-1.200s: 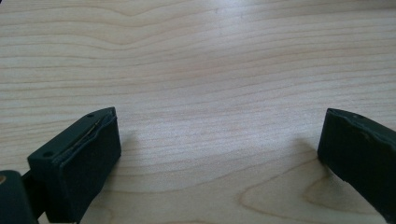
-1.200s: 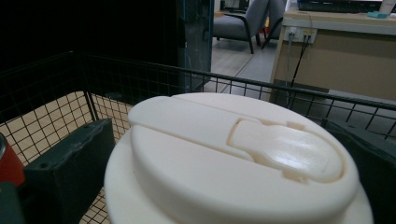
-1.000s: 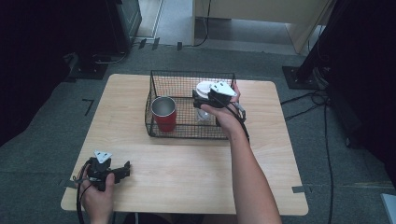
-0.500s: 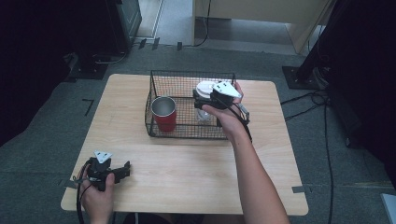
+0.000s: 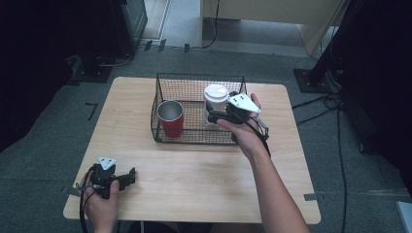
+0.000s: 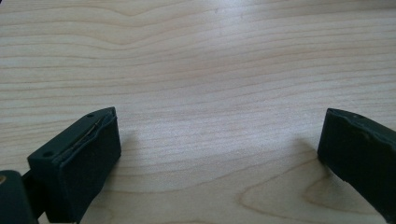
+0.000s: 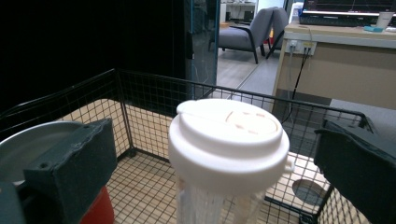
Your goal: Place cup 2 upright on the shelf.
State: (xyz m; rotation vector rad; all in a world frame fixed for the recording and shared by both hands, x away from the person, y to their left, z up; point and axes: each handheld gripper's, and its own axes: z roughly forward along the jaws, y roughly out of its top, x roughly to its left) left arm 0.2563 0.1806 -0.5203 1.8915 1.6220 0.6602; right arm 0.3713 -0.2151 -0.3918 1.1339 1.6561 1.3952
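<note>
A black wire basket (image 5: 199, 76) stands at the middle of the wooden table (image 5: 194, 170). Inside it are a red cup with a metal rim (image 5: 170, 118) on the left and a clear cup with a white lid (image 5: 215, 93) on the right. My right gripper (image 5: 217, 116) reaches into the basket from the right, open, and in the right gripper view (image 7: 219, 140) its jaws stand wide on either side of the lidded cup (image 7: 229, 135), apart from it. My left gripper (image 5: 127, 177) rests open at the table's near left corner, with bare wood (image 6: 210, 70) between its jaws.
The red cup (image 7: 95, 210) sits close behind the right gripper's left jaw. The basket's wire walls (image 7: 154, 93) enclose both cups. Bare tabletop lies between the basket and the near edge. Cables and stand bases lie on the floor around the table.
My right gripper has shifted slightly right and toward the near side, uncovering more of the white lid. The left gripper has not moved.
</note>
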